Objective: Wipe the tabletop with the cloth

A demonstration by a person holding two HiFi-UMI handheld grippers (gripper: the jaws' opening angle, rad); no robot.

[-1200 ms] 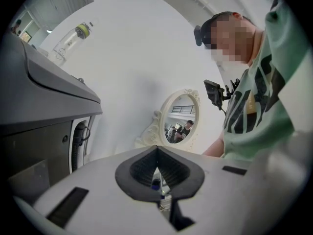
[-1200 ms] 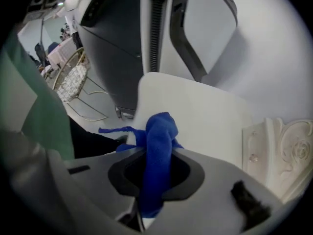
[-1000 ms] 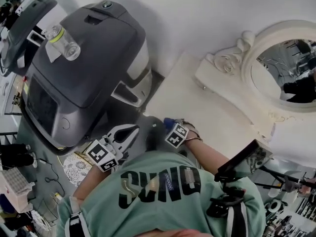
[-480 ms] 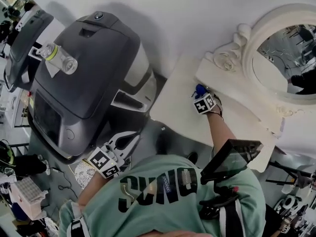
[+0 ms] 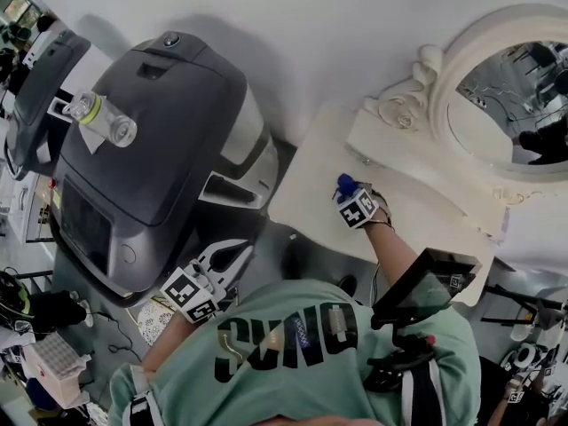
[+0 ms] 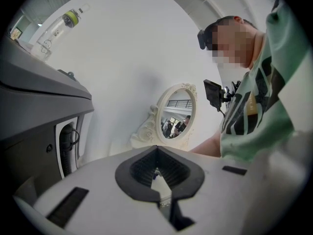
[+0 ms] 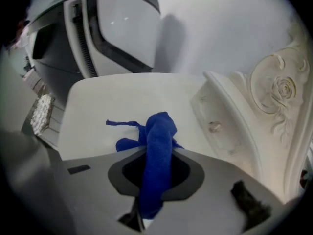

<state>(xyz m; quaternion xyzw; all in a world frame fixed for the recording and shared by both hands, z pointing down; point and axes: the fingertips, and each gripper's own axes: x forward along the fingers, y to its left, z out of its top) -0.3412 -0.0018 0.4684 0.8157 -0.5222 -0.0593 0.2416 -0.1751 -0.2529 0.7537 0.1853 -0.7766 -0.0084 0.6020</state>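
A blue cloth [image 7: 159,136] hangs bunched from my right gripper [image 7: 146,199], which is shut on it. Its loose end touches the cream tabletop [image 7: 107,102]. In the head view the right gripper [image 5: 351,198] is over the middle of the tabletop [image 5: 311,180], with the cloth [image 5: 343,185] at its tip, close to the mirror's base. My left gripper [image 5: 240,254] is held off the table's left front corner, beside the grey machine. Its jaws look shut with nothing in them, as the left gripper view [image 6: 159,195] also shows.
A large grey machine [image 5: 151,149] stands left of the table, with a clear bottle [image 5: 102,118] on top. An ornate cream oval mirror [image 5: 506,105] with a carved base [image 7: 274,97] lines the table's far right side. A white wall runs behind.
My right gripper carried the cloth from the table's front edge up towards the mirror base, then drew back a little to the left. The left gripper stayed about where it was.
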